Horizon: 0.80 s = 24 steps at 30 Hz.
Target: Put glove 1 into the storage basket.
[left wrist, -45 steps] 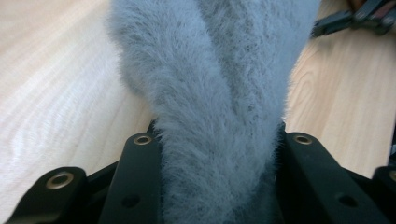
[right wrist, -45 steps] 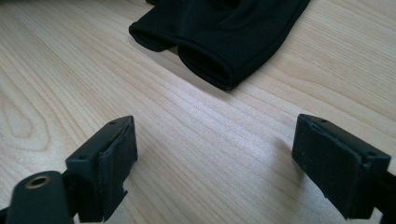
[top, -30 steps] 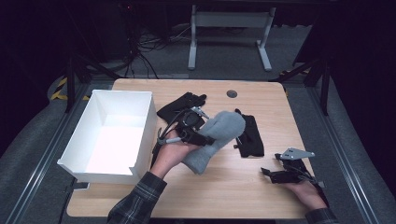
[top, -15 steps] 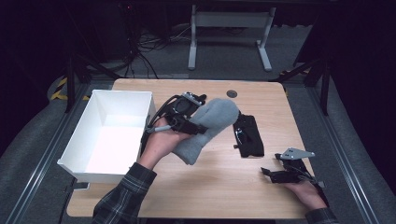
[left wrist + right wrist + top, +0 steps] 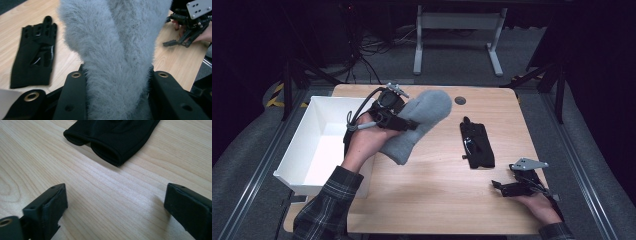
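the left gripper (image 5: 404, 120) is clenched on a fuzzy grey mitten (image 5: 419, 122), holding it in the air just right of the white bin (image 5: 319, 145), above the wooden table (image 5: 432, 190). the right gripper (image 5: 499, 186), its jaws just opened wider and nothing between them, rests on the table well right of the bin, near the cuff of a black glove (image 5: 477, 145) that lies flat between the mitten and that gripper.

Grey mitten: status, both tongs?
Left tongs clamped on grey mitten, lifted beside white bin. Right tongs open, empty, jaws just widened, near black glove. Path unobstructed.
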Each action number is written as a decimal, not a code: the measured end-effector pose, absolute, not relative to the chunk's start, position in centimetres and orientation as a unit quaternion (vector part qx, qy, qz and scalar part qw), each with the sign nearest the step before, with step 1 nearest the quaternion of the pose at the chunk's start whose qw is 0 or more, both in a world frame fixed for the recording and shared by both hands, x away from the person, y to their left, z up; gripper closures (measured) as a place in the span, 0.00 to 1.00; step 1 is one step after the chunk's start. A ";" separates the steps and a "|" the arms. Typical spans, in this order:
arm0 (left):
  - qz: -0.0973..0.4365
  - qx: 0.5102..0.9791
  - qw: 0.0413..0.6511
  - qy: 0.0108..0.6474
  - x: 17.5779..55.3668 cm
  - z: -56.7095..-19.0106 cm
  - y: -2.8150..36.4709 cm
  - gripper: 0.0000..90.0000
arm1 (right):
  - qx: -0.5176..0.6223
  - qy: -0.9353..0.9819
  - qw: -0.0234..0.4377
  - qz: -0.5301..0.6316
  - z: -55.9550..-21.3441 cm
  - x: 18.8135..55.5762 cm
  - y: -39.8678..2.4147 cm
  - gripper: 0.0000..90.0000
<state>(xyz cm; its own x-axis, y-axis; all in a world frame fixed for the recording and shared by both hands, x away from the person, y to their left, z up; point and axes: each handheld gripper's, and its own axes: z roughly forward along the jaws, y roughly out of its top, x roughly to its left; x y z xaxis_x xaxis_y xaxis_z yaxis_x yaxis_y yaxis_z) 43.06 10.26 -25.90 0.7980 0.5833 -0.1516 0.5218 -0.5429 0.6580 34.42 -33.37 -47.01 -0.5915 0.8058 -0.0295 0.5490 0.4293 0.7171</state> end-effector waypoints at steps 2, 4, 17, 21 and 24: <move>0.046 0.875 0.359 0.320 43.1 -25.6 11.0 0.70 | 0.413 0.825 0.188 0.337 -47.0 34.5 -33.3 0.01; 0.047 0.872 0.362 0.328 43.1 -25.3 11.8 0.70 | 0.412 0.826 0.186 0.337 -47.1 34.5 -33.3 0.00; 0.067 0.847 0.367 0.380 42.8 -24.5 18.1 0.70 | 0.412 0.826 0.185 0.337 -47.1 34.5 -33.3 0.00; 0.072 0.835 0.371 0.400 42.9 -24.6 20.2 0.70 | 0.412 0.826 0.186 0.337 -47.1 34.5 -33.3 0.00; 0.074 0.826 0.375 0.415 42.8 -24.7 21.9 0.70 | 0.412 0.826 0.186 0.337 -47.1 34.5 -33.3 0.00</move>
